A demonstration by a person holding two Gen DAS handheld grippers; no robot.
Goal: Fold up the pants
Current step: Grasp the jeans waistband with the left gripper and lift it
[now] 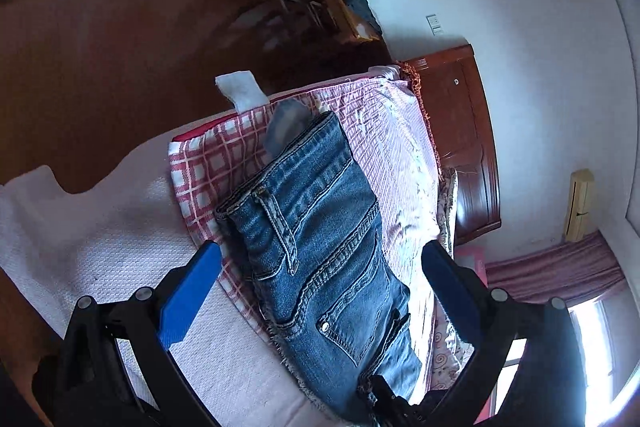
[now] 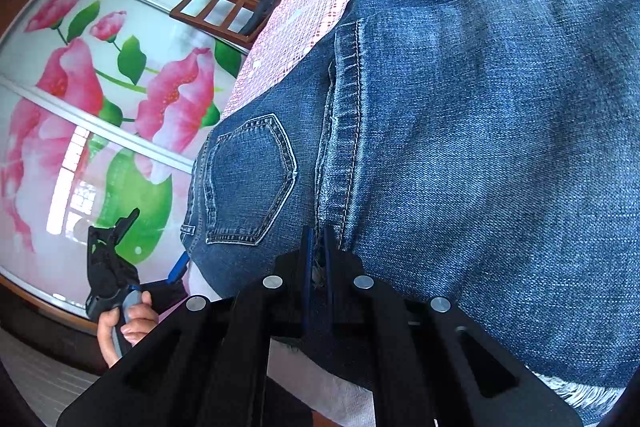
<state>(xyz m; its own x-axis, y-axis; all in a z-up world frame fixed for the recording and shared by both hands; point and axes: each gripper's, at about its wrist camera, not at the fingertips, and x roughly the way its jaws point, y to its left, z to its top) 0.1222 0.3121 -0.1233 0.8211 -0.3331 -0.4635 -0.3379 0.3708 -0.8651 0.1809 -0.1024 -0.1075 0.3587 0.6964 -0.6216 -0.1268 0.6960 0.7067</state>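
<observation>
Blue denim pants (image 1: 320, 243) lie folded lengthwise on the bed, waistband and belt loop toward the left, frayed hem near the camera. My left gripper (image 1: 322, 263) is open, its blue fingers (image 1: 188, 295) spread on either side of the pants and holding nothing. In the right wrist view the pants (image 2: 480, 147) fill the frame, back pocket at left. My right gripper (image 2: 318, 251) is shut on the frayed denim edge. The left gripper (image 2: 120, 267) and the hand holding it show at lower left.
The bed has a pink checked cover (image 1: 224, 155) and a white textured blanket (image 1: 100, 247). A wooden headboard (image 1: 468, 131) is behind. A floral glass wardrobe (image 2: 100, 99) stands beside the bed. A window (image 1: 592, 347) is at lower right.
</observation>
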